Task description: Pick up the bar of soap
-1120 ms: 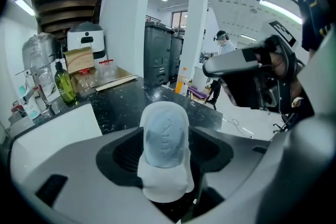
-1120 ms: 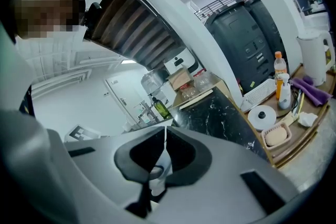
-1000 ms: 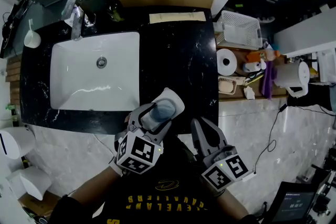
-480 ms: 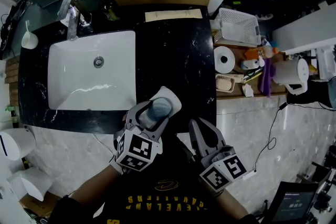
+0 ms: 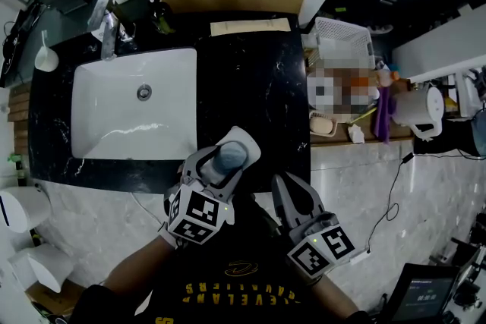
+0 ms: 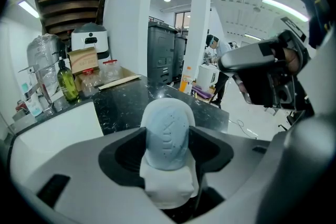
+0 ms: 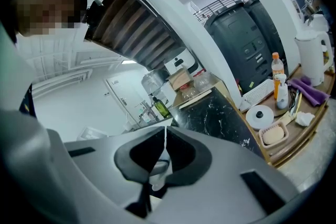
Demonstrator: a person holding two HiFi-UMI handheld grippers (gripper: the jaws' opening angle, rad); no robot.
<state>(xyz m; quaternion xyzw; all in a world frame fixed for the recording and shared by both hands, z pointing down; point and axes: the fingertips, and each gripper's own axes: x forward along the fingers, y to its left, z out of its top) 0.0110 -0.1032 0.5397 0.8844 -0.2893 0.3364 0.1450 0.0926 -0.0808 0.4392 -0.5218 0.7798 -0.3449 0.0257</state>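
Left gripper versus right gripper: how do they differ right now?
The left gripper's jaws stand wide, clamped on the pale blue bar of soap; the right gripper's jaws are shut together on nothing. In the head view the left gripper reaches over the front edge of the black counter, while the right gripper sits back off it, nearer the person. Both are grey and point toward the counter.

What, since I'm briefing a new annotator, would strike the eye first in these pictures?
The pale blue bar of soap stands out, clamped in the left gripper at the front edge of the black counter. Beside it, the right gripper is shut and empty, and a white sink fills the counter's left half.
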